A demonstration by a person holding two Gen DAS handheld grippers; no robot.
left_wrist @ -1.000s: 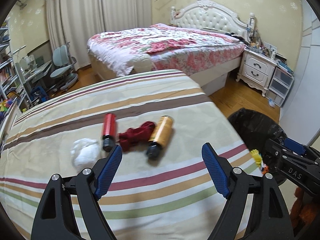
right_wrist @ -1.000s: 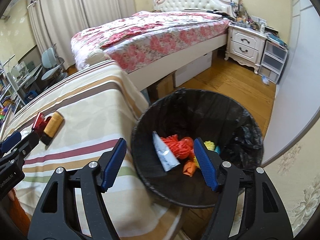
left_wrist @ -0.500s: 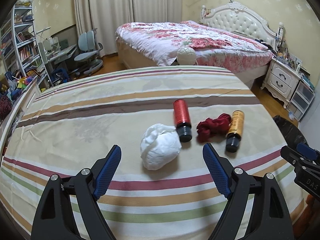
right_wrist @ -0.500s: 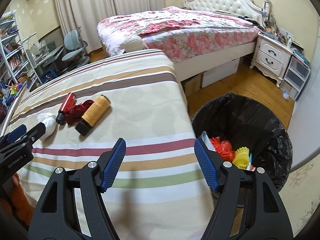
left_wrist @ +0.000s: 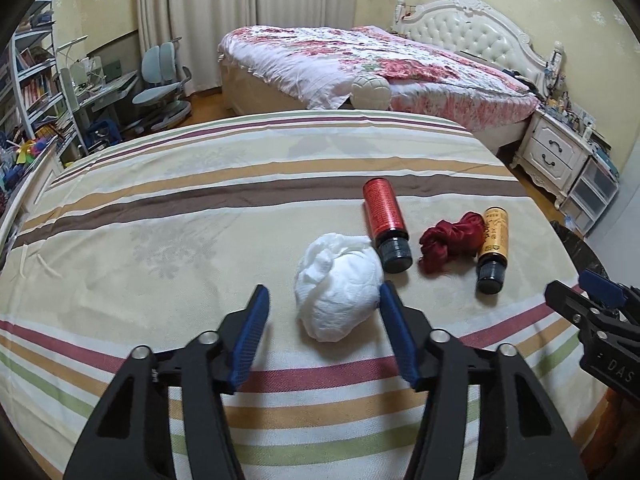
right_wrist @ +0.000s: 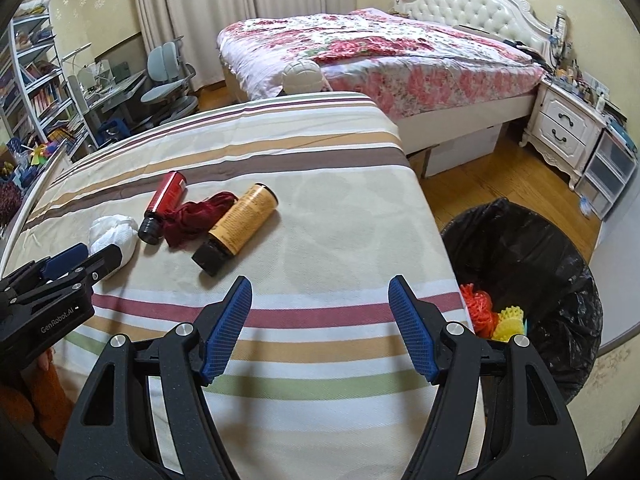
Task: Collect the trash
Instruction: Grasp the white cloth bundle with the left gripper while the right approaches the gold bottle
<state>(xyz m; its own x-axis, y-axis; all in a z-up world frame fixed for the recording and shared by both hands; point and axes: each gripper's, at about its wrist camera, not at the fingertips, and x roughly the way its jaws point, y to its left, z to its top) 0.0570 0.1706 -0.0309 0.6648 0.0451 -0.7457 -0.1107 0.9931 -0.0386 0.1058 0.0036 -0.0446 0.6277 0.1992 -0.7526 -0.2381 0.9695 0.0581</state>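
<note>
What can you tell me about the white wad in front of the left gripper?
The white wad is crumpled tissue or thin cloth, bunched into a soft, wrinkled ball. It lies on the striped bedcover, next to the red bottle's black cap. The left gripper has just been closing around it; one blue finger is at its edge, the other apart.

You see a crumpled white tissue wad (left_wrist: 338, 286), red bottle (left_wrist: 384, 216), dark red cloth (left_wrist: 450, 240) and orange bottle (left_wrist: 494, 240) lying close together on the striped bedspread (left_wrist: 160, 208).
</note>
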